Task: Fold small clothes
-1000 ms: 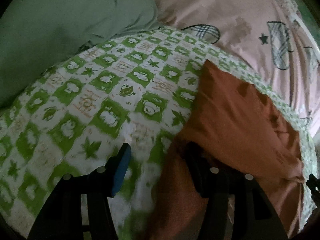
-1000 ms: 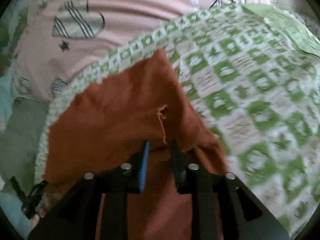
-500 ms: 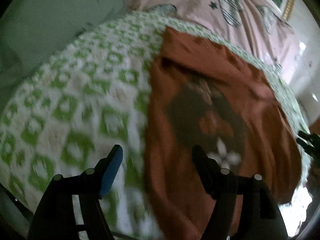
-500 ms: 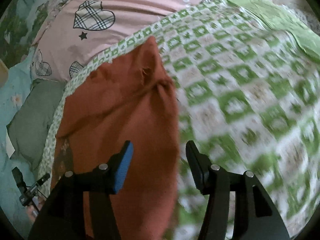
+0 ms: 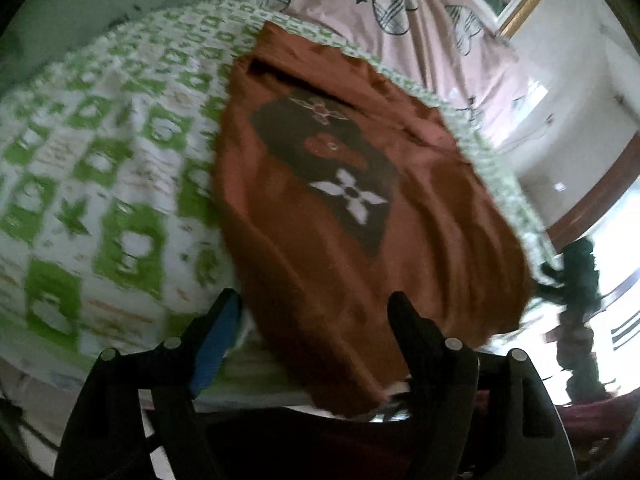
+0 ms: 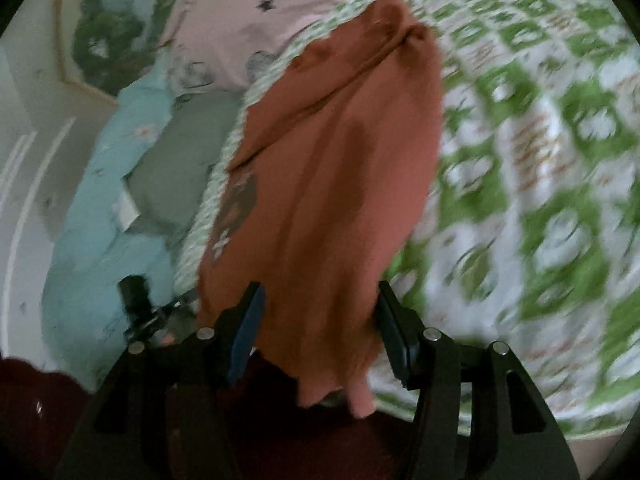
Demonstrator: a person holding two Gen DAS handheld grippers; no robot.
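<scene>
The work surface is a bed covered by a green-and-white checked blanket (image 5: pixel 100 184) with printed motifs. Beyond its far edge lies a pink sheet (image 5: pixel 432 40) patterned with plaid hearts and black stars. A grey-green pillow (image 6: pixel 180 168) rests beside the blanket's edge, touching a pale blue floral cloth (image 6: pixel 100 208). In the left wrist view, a plain white wall (image 5: pixel 576 80) stands behind the bed, carrying a gold-framed picture (image 5: pixel 520 4) with green content. A brown curved band (image 5: pixel 592 200) runs along the lower part of that wall. Strong daylight enters at the right edge of that view and overexposes that area. Both views are motion-blurred and generally dim.
</scene>
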